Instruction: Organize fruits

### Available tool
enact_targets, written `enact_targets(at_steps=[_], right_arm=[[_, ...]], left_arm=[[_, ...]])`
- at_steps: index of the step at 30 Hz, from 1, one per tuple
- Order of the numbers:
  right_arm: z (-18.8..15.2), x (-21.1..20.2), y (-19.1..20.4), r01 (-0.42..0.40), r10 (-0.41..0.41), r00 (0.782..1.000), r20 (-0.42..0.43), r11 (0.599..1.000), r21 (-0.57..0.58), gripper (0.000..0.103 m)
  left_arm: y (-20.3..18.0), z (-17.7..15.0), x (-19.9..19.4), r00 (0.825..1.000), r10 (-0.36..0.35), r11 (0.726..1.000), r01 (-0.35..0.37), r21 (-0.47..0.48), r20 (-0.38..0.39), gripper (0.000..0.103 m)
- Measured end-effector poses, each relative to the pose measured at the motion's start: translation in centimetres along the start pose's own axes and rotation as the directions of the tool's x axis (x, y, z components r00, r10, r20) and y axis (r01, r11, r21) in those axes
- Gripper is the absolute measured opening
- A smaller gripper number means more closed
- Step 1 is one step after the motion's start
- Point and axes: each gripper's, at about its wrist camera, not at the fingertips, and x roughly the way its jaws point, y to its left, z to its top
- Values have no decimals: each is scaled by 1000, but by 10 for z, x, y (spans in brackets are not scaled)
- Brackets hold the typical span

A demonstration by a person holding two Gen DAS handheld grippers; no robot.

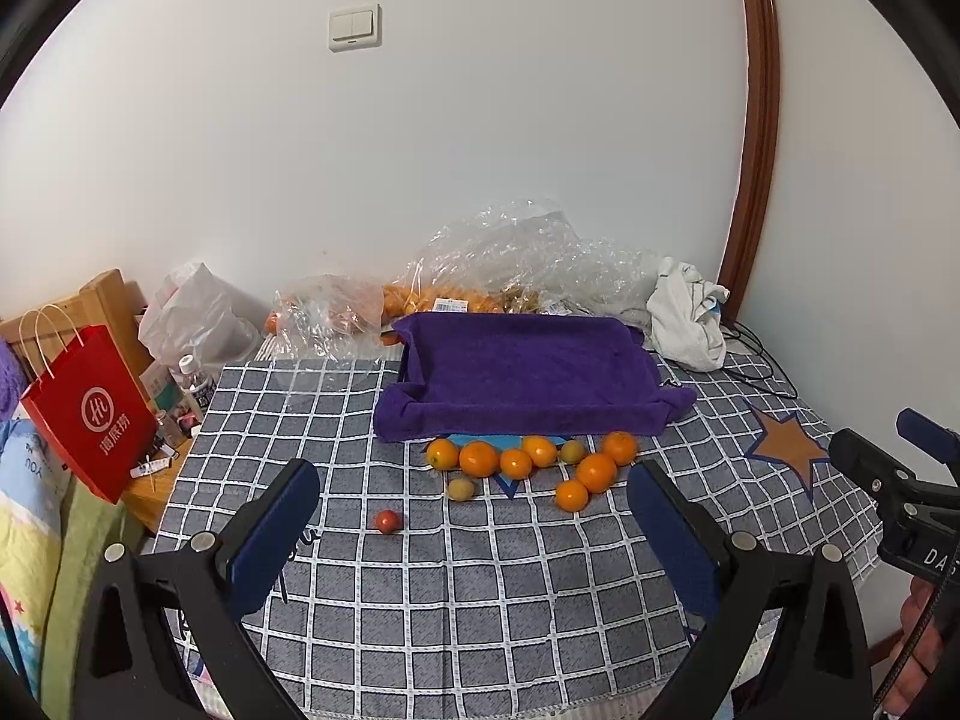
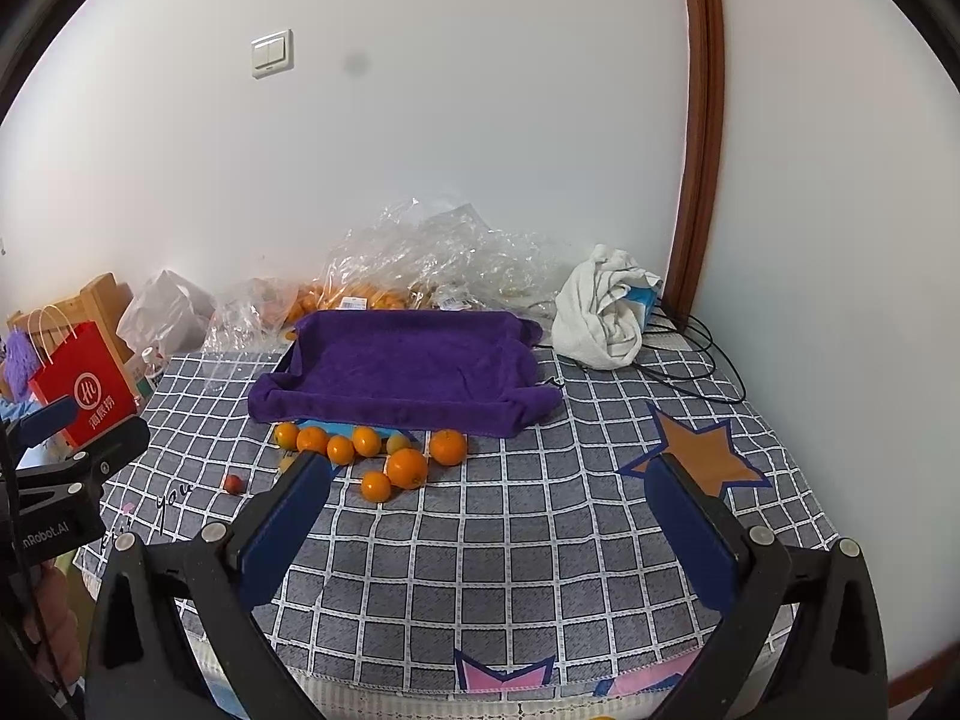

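1. We see both units hovering above the checked cloth [image 1: 480,588] that covers the counter; neither touches anything.
2. Left hand-held gripper [image 1: 474,516]: released, its blue-padded jaws spread wide with nothing between them. In the right wrist view its body enters at 9 o'clock, with a hand [image 2: 57,630] below it.
3. Right hand-held gripper [image 2: 489,507]: also released, jaws wide apart and empty. In the left wrist view it appears at 3 o'clock, well apart from the fruit.
4. Fruit position: a loose group of oranges [image 1: 528,462] lies on the cloth just in front of the purple towel tray [image 1: 522,372], at 12 o'clock from the left unit. We count seven oranges in the left wrist view; several touch one another.
5. Two smaller greenish-brown fruits, kind uncertain: one [image 1: 572,451] sits among the oranges, the other [image 1: 461,488] lies just at 6 o'clock of the row.
6. A small red fruit [image 1: 387,521] lies alone, at 7 o'clock from the group and near the left jaw's tip.
7. The towel-lined tray holds no fruit.
8. Behind the tray, at 12 o'clock: crumpled clear plastic bags [image 1: 516,258] with more orange fruit inside, and a white cloth [image 1: 684,312] at 2 o'clock.
9. At 9 o'clock, off the counter edge: a red paper bag [image 1: 90,414].
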Motion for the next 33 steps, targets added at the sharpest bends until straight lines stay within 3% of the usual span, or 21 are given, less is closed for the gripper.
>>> enact_targets(at_steps=[33], right_arm=[[1,0,1,-5,5,1000,1,1000,8,103]], left_arm=[[-2,-2,-1,1000,-1,1000,1,5,7,103]])
